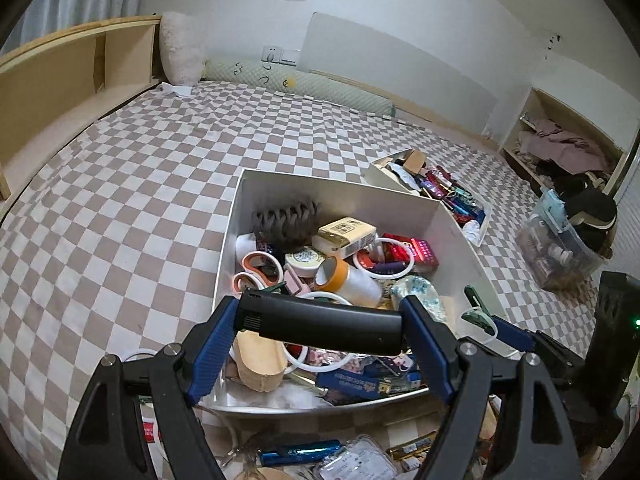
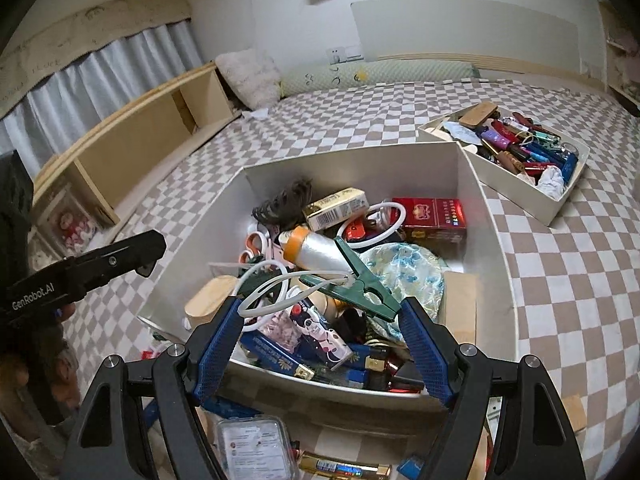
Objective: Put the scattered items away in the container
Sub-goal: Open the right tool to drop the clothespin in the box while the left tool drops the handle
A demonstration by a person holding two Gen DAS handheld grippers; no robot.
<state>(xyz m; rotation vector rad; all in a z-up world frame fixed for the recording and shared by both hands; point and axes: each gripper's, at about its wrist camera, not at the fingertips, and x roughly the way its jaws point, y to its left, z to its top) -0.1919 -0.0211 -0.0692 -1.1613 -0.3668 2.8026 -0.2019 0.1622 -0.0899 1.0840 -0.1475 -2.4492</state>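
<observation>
The left gripper (image 1: 320,330) grips a black oblong device (image 1: 324,322) crosswise between its blue fingers (image 1: 218,334), above the near end of the white box (image 1: 344,190) on the checked bed (image 1: 120,184). The right gripper's (image 2: 320,330) fingers (image 2: 420,344) clamp a green clothes peg (image 2: 360,276) with a white loop (image 2: 276,292), over the same crowded box.

The left gripper (image 1: 320,322) holds a black oblong device (image 1: 320,322) crosswise between its 2 blue pads, above the near end of a white box (image 1: 340,194). The box sits on a bed with a brown-and-white checked sheet (image 1: 140,200) and is crowded with small items: a dark hair claw (image 1: 286,222), a yellow pack (image 1: 346,236), orange-handled scissors (image 1: 258,268), a tape roll (image 1: 334,274). A 2nd, smaller white box (image 1: 386,176) of items lies farther right. A blue lighter (image 1: 300,453) lies on the sheet near the camera.
</observation>
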